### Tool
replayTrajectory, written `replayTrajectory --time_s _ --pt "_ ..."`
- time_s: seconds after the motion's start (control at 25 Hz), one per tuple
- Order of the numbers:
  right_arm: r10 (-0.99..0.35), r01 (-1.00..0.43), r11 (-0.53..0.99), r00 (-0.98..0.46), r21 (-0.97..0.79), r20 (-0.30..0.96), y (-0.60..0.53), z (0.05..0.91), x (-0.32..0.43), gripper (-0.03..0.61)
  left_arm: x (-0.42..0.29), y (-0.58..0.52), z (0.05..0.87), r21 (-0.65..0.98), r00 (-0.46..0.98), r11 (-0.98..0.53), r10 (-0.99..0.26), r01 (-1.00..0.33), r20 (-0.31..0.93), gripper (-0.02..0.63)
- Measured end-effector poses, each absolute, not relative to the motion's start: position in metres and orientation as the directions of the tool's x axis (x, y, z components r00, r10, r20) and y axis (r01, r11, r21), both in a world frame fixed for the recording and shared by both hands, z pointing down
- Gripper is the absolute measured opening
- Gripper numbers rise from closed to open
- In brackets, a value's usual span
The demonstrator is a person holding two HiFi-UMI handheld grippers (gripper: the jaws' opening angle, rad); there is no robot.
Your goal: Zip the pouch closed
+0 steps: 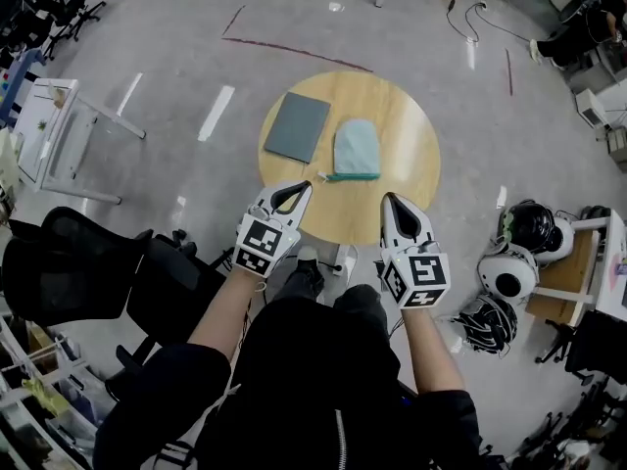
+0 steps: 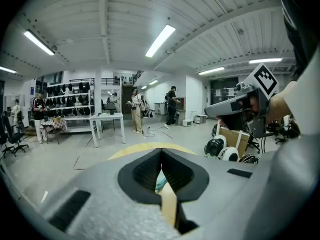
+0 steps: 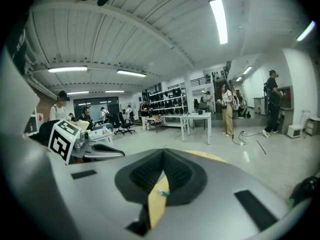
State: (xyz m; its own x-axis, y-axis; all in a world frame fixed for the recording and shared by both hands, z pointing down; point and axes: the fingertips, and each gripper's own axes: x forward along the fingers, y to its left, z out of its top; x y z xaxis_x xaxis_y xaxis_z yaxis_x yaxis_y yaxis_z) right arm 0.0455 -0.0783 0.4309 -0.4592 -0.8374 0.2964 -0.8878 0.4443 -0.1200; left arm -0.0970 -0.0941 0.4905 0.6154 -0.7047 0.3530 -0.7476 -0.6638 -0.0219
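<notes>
The left gripper [image 1: 300, 192] hangs over the near edge of the round wooden surface [image 1: 416, 169], fingers closed on nothing. Beyond lie a grey flat pad [image 1: 297, 126] and, just right of it, the teal pouch [image 1: 357, 149]. The pouch looks soft, light and likely to slide, so I'd pin one end. Its zip pull is too small to make out. The right gripper [image 1: 390, 202] is likewise closed and empty.

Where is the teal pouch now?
In the head view, the teal pouch lies near the middle of the round table, just right of the grey mat.
</notes>
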Motion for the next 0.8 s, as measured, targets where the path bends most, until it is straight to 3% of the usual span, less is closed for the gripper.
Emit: replayTrajectory --time_s 0.52,0.8 --pt "-0.834 -0.909 0.383 -0.416 -0.163 0.362 -0.13 0.467 0.053 0.0 -0.08 -0.146 0.544 0.021 0.665 -0.733 -0.604 -0.68 0.439 0.008" --pt "-0.795 -0.888 0.427 -0.458 -0.169 0.398 -0.147 0.489 0.045 0.0 -0.08 -0.145 0.591 -0.021 0.64 -0.769 -0.548 -0.639 0.539 0.008"
